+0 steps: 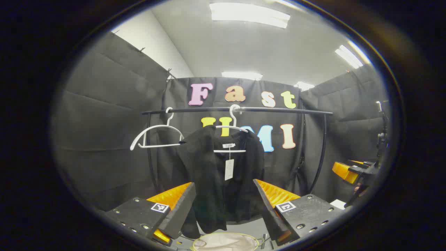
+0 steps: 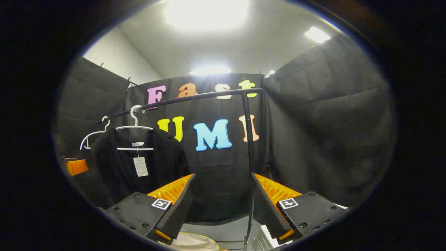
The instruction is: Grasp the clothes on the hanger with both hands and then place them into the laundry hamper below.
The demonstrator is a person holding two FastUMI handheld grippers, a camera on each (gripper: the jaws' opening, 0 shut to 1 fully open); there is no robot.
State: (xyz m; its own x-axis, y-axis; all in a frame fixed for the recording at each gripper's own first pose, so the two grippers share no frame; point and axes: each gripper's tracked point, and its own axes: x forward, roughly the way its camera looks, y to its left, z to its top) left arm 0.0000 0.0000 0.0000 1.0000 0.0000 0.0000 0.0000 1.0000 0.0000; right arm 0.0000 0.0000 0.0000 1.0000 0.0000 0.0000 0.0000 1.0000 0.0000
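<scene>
Your left tongs (image 1: 223,205) are spread, framing the black shirt (image 1: 212,174) on its hanger (image 1: 231,134) ahead (untouched); your right tongs (image 2: 223,205) are spread too, shirt off left. Hamper (image 1: 226,241) sits below.

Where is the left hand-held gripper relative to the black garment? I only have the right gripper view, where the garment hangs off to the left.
Observer: In the left gripper view, the left hand-held gripper is open. The black garment hangs centred in the gap between its fingers, not clamped.
Operator: And the laundry hamper?
Observer: Its pale rim shows straight below the garment's hem.
Operator: Does the rail have a second post?
Observer: Yes. The rail has a left post, standing behind the bare white hanger.
</scene>
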